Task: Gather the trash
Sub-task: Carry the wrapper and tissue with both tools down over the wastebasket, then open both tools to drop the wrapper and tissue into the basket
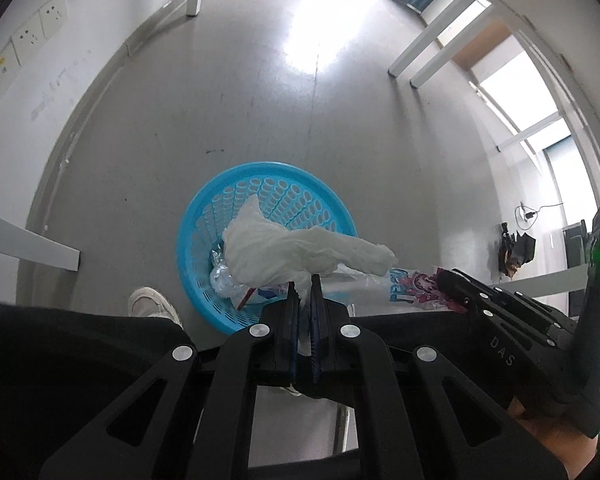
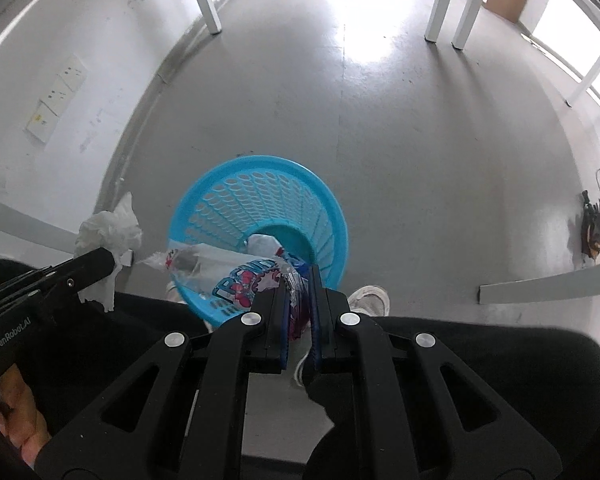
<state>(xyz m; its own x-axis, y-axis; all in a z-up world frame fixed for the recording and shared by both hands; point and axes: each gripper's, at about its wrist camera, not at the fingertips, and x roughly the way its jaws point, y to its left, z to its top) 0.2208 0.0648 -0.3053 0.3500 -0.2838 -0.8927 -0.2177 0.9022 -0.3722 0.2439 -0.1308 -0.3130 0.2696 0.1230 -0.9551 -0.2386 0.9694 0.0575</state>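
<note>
Clearly, my left gripper pinched the crumpled white tissue and my right gripper clamped the printed plastic wrapper, both above the round blue perforated plastic basket, so centring before letting go seemed wise.

The basket stands on the floor, at 12 o'clock from both grippers. The tissue, in the left gripper, hangs above the basket. The wrapper, in the right gripper, lies across the basket's 6 o'clock rim. Trash lies inside the basket.
</note>
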